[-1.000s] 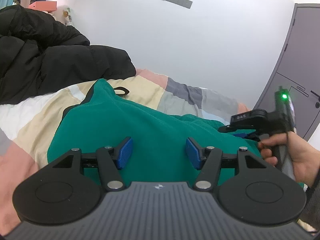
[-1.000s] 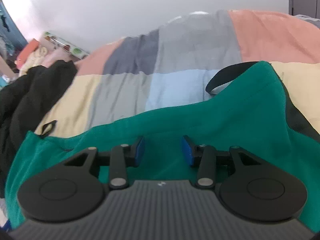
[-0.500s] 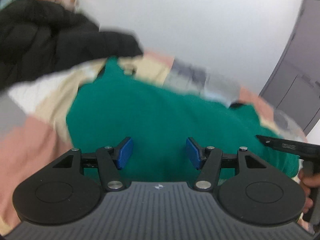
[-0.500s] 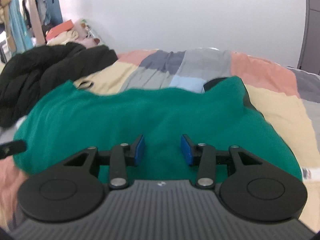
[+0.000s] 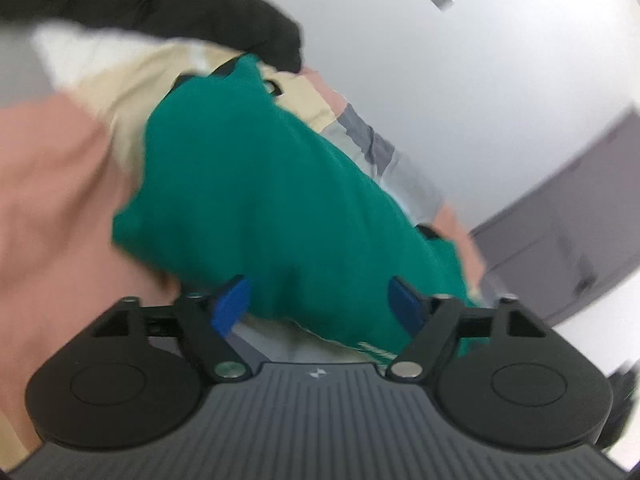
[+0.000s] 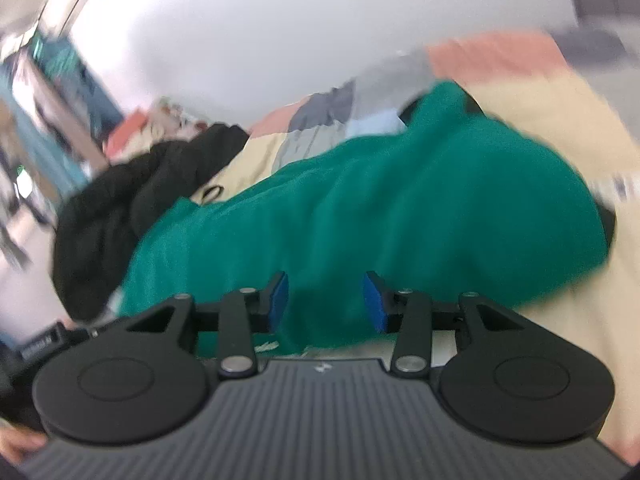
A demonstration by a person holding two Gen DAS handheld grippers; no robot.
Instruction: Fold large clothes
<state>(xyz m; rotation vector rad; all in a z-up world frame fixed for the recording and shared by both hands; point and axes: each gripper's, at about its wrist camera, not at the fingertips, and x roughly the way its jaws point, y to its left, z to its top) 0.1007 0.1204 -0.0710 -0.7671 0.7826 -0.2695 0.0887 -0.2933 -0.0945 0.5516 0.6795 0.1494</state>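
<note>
Here the green garment (image 5: 272, 200) lies folded across the patchwork bedspread (image 5: 60, 168), running from 11 o'clock to 4 o'clock in the left wrist view. The left gripper (image 5: 320, 304) is opening its fingers wide, empty, over the near hem; the right gripper (image 6: 325, 298) hangs half open and empty too. Likely best is to pinch both near corners low, taking every layer, and lift evenly. A black jacket (image 6: 132, 200) is heaped at 9 o'clock; white wall (image 6: 300, 28) behind.

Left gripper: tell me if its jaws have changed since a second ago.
Yes. The left gripper stands wider, and its jaws are opening over the green garment, gripping nothing; the garment's near edge now shows between them.
</note>
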